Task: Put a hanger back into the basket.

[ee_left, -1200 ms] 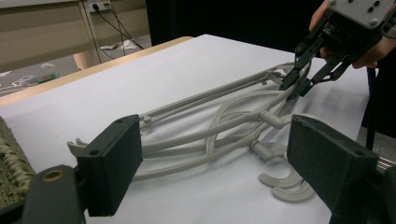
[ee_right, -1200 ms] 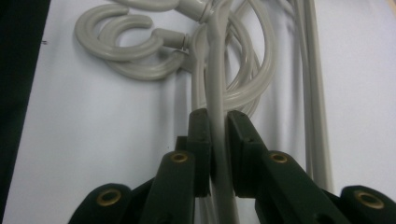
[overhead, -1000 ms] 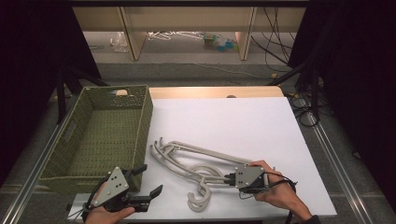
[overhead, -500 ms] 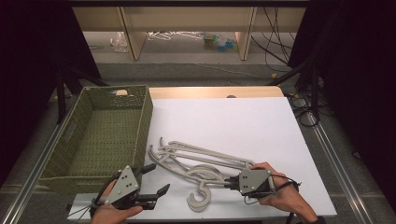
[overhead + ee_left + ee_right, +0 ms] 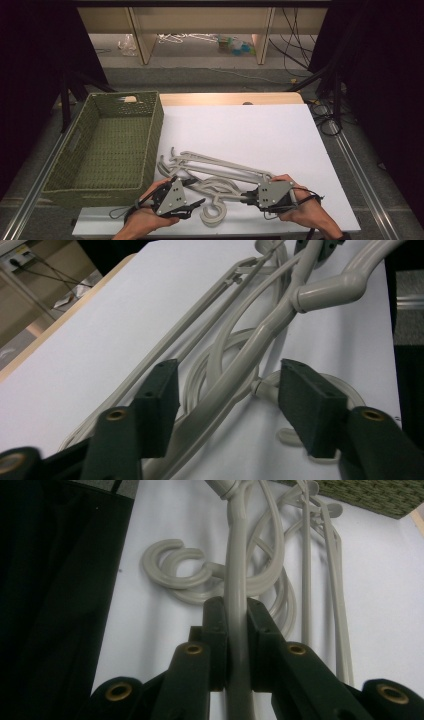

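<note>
Grey plastic coat hangers are handled beside a green woven basket (image 5: pixel 107 145).

A white table (image 5: pixel 260 130) bears the basket at its left; the tangled hangers (image 5: pixel 215 172) lie just right of the basket's near corner. One hanger arm is clamped in the right gripper (image 5: pixel 235 630). The left gripper (image 5: pixel 227 400), jaws just closing, straddles another arm without pressing it.

A green woven basket (image 5: pixel 107 145) is sitting at the left of the frame, adjoining the white table (image 5: pixel 250 130).
</note>
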Available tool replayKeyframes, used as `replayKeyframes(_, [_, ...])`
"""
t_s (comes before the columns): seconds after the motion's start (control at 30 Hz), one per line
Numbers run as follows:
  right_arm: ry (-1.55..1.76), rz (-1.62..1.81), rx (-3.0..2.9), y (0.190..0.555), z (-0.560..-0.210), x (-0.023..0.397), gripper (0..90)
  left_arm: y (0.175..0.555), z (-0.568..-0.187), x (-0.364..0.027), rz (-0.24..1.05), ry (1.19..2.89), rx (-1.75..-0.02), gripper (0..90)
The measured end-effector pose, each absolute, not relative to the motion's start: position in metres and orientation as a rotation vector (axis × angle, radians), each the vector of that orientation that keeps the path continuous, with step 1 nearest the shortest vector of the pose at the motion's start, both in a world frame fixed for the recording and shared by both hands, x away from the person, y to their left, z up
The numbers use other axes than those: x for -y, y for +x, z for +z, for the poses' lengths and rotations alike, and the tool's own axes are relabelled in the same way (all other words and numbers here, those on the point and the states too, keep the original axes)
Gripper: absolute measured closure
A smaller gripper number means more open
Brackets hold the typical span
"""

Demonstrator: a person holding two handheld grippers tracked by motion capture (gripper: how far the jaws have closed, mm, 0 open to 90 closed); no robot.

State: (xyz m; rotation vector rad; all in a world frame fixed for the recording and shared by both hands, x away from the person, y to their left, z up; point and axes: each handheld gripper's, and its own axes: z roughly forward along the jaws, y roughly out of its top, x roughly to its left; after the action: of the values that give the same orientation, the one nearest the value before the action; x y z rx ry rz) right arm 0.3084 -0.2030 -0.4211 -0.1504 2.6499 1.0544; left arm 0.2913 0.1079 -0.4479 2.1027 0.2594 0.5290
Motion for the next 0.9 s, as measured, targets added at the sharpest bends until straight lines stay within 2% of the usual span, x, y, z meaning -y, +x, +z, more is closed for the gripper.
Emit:
replayKeyframes(0.17, [-0.166, 1.053, -2.658, 0.307, -0.42, 0.202, 82.0, 0.296, -0.451, -0.098, 0.538, 2.16, -0.159, 51.2])
replayKeyframes(0.33, [-0.175, 1.06, -2.667, 0.307, -0.421, 0.201, 81.8, 0.298, -0.447, -0.094, 0.566, 2.202, -0.063, 64.7])
replayKeyframes(0.67, [-0.092, 1.137, -2.626, 0.309, -0.411, 0.209, 77.7, 0.295, -0.423, -0.088, 0.574, 2.254, 0.089, 75.6])
replayKeyframes(0.9, [-0.009, 1.164, -2.542, 0.31, -0.401, 0.212, 72.6, 0.295, -0.406, -0.089, 0.529, 2.243, 0.054, 78.9])
